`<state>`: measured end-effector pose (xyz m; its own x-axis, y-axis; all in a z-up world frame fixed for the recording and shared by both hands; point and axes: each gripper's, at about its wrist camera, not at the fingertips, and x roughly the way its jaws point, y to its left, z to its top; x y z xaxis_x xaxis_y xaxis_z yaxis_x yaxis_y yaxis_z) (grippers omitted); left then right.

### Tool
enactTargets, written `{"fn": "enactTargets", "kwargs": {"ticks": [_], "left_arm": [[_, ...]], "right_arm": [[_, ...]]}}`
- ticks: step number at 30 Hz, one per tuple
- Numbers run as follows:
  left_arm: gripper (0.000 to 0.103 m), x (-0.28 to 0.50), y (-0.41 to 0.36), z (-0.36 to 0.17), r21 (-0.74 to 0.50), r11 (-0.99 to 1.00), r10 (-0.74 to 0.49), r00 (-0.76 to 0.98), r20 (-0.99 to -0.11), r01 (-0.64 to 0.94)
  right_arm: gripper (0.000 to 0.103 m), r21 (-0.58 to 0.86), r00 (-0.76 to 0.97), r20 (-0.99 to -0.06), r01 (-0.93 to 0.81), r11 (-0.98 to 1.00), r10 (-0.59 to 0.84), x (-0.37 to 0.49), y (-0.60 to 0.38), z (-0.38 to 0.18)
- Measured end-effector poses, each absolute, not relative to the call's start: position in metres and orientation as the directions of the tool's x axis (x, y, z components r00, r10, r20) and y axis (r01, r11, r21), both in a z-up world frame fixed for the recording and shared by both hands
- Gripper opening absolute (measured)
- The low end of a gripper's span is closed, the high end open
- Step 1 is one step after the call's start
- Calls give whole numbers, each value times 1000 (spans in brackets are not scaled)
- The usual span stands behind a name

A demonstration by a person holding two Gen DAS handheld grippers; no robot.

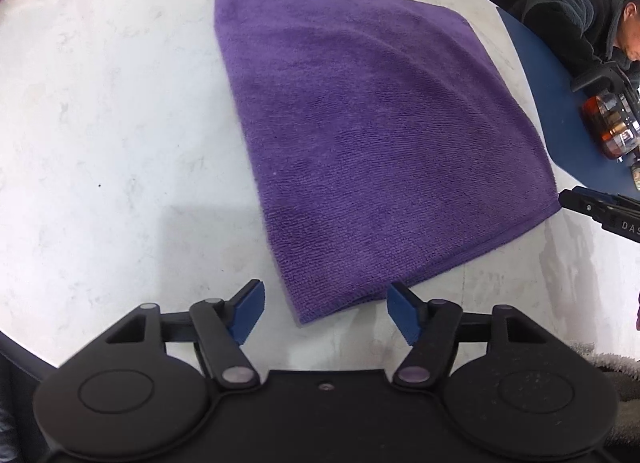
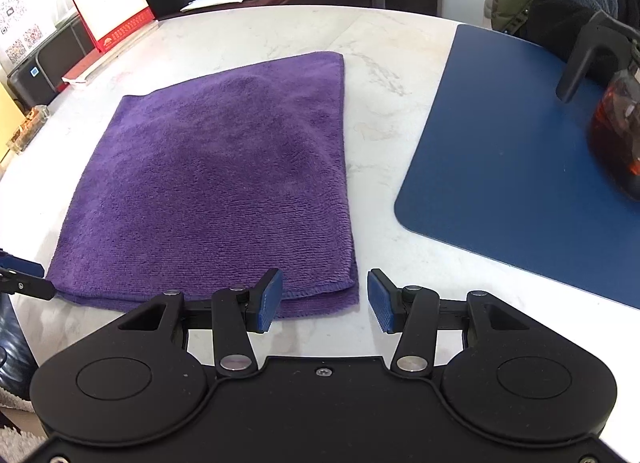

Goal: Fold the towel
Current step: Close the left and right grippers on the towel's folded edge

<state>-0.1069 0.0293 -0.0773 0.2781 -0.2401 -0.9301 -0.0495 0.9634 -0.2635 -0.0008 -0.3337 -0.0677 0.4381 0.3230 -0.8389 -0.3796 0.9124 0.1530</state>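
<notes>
A purple towel lies folded and flat on the white marble table. In the left wrist view my left gripper stands open over the towel's near corner, and its blue pads do not press the cloth. The right wrist view shows the towel with its layered near right corner between the open jaws of my right gripper. Neither gripper holds anything. My right gripper also shows at the left wrist view's right edge, beside the towel's other near corner.
A blue mat lies right of the towel, with a glass teapot of dark liquid on it. A red-and-white desk calendar stands at the table's far left. A person in dark clothing sits beyond the mat.
</notes>
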Motion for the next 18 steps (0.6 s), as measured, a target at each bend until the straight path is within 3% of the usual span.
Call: {"fn": "enactTargets", "kwargs": {"ticks": [12, 18], "left_arm": [[63, -102, 35, -81, -315, 948, -296, 253, -921, -39], [56, -100, 27, -79, -288, 951, -251, 261, -932, -114]], "right_arm": [[47, 59, 466, -856, -345, 937, 226, -12, -310, -56], [47, 63, 449, -857, -393, 917, 252, -6, -309, -62]]}}
